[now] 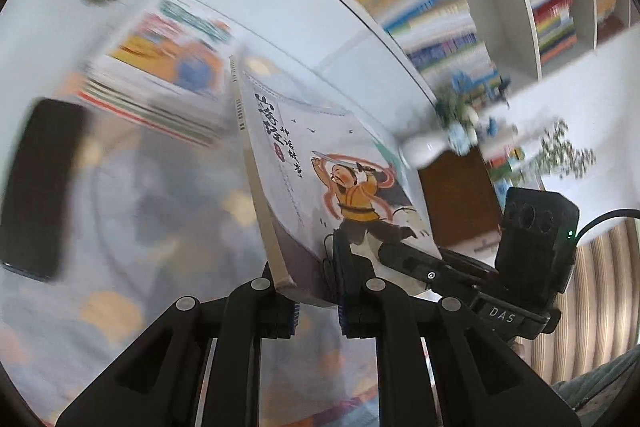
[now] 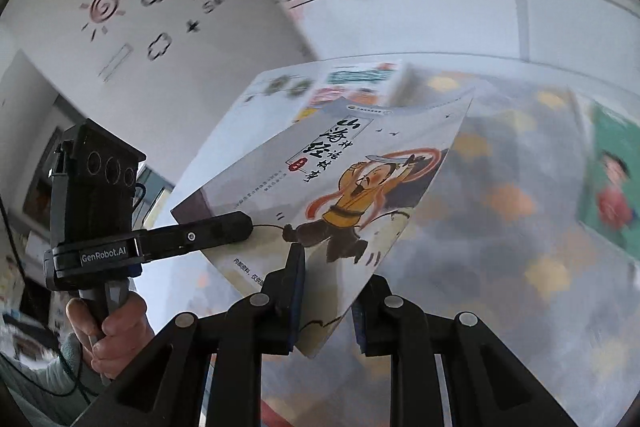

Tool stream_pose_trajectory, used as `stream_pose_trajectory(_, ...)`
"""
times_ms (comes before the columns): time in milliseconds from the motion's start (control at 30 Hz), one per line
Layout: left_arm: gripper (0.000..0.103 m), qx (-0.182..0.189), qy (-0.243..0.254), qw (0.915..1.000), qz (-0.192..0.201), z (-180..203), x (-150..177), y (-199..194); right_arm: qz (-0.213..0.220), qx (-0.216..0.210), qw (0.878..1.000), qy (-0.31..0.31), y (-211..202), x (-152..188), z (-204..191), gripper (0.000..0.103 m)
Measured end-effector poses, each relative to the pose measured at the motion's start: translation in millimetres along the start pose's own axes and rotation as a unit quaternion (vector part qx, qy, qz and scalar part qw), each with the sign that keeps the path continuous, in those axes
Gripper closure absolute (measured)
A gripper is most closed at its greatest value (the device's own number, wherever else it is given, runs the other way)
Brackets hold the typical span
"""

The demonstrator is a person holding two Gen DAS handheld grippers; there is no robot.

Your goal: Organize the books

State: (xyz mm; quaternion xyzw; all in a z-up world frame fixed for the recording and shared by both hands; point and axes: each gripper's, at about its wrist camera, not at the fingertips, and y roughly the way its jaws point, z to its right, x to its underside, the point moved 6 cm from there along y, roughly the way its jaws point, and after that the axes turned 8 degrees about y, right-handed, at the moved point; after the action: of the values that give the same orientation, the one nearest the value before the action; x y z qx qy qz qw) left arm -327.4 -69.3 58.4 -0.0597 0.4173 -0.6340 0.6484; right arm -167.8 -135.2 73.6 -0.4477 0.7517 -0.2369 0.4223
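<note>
A thin picture book (image 1: pixel 312 179) with a cartoon swordsman in a yellow tunic on a pale cover hangs tilted in the air above the table. Both grippers hold it. In the left wrist view my left gripper (image 1: pixel 310 279) is shut on its lower spine corner. Just to the right, my right gripper (image 1: pixel 400 257) clamps the same lower edge. From the right wrist camera the book (image 2: pixel 360 179) sits between the shut pads of my right gripper (image 2: pixel 326 295). My left gripper (image 2: pixel 236 225), carried by a hand (image 2: pixel 116 323), reaches in from the left onto the cover.
A stack of colourful books (image 1: pixel 160 67) lies behind on the table's patterned cloth (image 1: pixel 140 207). A flat black object (image 1: pixel 36 187) lies at the left. A green-covered book (image 2: pixel 612 195) lies to the right. Full white bookshelves (image 1: pixel 440 7) stand behind, with a flower vase (image 1: pixel 452 131) near them.
</note>
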Motion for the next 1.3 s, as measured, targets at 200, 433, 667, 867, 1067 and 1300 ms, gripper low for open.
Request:
stream_pose_trajectory(200, 0.092, -0.024, 0.012, 0.9992, 0.028, -44.6, -47.1, -21.8, 0.008, 0.004, 1.0, -0.03, 50.1, -40.7, -44.6, 0.082)
stream_pose_trajectory(433, 0.09, -0.063, 0.016, 0.9978, 0.012, -106.3, -117.7, 22.1, 0.002, 0.021, 1.0, -0.002, 120.8, -114.3, -25.8, 0.08)
stream_pose_trajectory(667, 0.09, -0.172, -0.072, 0.9823, 0.019, -184.3, -93.8, 14.3, -0.069, 0.035, 0.985, 0.154, 195.9, -119.8, 35.2, 0.077)
stream_pose_trajectory(867, 0.089, -0.179, -0.093, 0.9791, 0.026, -160.2, 1.8, -34.5, -0.072, 0.018, 0.987, 0.143, 140.3, -37.9, 52.9, 0.075)
stream_pose_trajectory(1067, 0.086, -0.138, -0.098, 0.9855, 0.017, -94.8, 75.2, -14.8, -0.154, 0.006, 0.976, 0.156, 104.2, 71.1, 77.4, 0.075)
stream_pose_trajectory(1300, 0.086, -0.132, -0.102, 0.9854, 0.033, -31.8, 135.5, 4.0, -0.164, -0.023, 0.973, 0.159, 81.5, 77.9, 99.7, 0.075)
